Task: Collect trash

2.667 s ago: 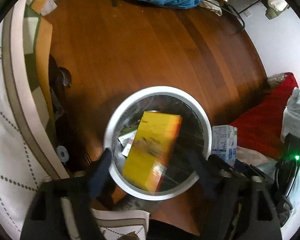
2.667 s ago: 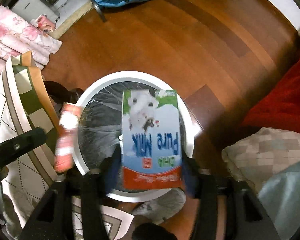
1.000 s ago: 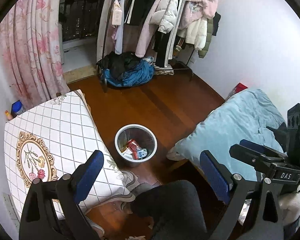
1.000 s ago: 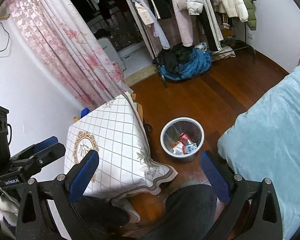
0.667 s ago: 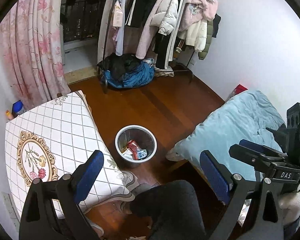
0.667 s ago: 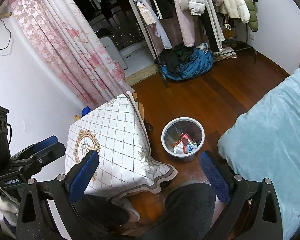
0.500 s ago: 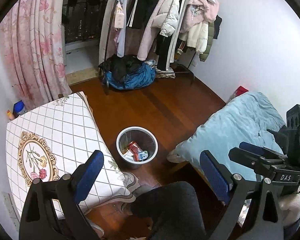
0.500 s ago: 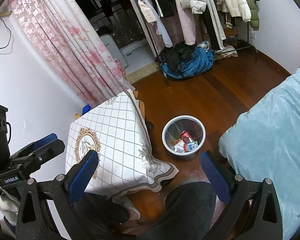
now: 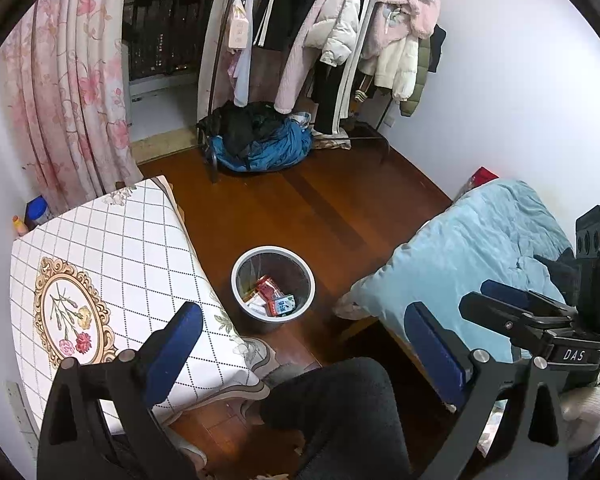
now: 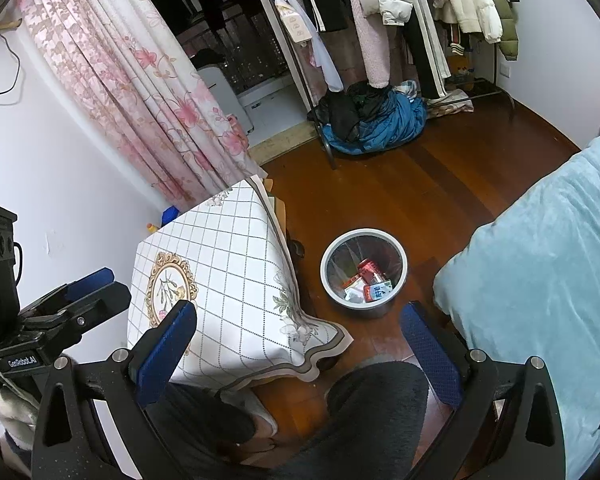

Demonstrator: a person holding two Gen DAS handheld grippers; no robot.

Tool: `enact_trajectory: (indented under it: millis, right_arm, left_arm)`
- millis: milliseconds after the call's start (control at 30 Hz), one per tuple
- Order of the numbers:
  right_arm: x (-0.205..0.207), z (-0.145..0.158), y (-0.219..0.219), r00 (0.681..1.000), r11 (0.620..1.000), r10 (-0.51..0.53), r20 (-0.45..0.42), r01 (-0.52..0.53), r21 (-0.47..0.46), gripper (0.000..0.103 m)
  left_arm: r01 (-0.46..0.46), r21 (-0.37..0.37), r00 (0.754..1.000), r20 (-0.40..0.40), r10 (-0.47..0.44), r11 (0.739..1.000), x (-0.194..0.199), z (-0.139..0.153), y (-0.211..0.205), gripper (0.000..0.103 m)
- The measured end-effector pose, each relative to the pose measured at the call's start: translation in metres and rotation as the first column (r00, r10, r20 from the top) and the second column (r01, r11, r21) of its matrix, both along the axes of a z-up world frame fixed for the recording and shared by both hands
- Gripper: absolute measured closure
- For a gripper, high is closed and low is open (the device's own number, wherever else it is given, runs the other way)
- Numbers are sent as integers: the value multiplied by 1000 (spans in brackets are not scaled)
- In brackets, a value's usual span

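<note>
The trash bin [image 9: 273, 285] stands on the wooden floor [image 9: 300, 200], far below and ahead of both pairs of fingers, framed between them in each wrist view. Inside it lie several cartons and packets [image 10: 370, 280], red, white and blue among them. The left gripper [image 9: 300, 344] has its fingers spread wide with nothing between them; the right gripper [image 10: 300, 340] is likewise wide apart and empty. To the left of the fingers sits the surface [image 9: 100, 264] under a checked cloth, which looks bare; to the right, the bed [image 10: 540, 272] with its blue cover. The collecting looks close to done, so the sensible step is a slow sweep of floor, surface and bed for leftovers, fingers kept apart and level.
</note>
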State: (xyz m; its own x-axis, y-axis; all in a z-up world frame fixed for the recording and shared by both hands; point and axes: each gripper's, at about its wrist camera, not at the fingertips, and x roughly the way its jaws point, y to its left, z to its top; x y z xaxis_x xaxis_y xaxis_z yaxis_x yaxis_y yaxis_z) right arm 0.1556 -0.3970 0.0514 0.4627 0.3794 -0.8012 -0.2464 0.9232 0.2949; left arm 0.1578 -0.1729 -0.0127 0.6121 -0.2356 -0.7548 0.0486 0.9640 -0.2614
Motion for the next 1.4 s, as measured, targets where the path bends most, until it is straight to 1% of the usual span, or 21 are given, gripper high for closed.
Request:
enact_trajectory:
  millis: [200, 700, 1400]
  right_arm:
    - [0, -1, 0, 1000, 1000, 8, -7, -8, 1, 0]
    - [0, -5, 3, 1000, 1000, 23, -20, -23, -6, 0]
    - [-2, -3, 4, 999, 999, 38, -27, -38, 3, 0]
  left_arm:
    - [2, -5, 1000, -19, -2, 1000, 1, -2, 0, 0]
    - [25, -22, 1000, -17, -25, 999, -1, -1, -3, 0]
    - [26, -31, 1000, -16, -26, 999, -2, 2, -5, 0]
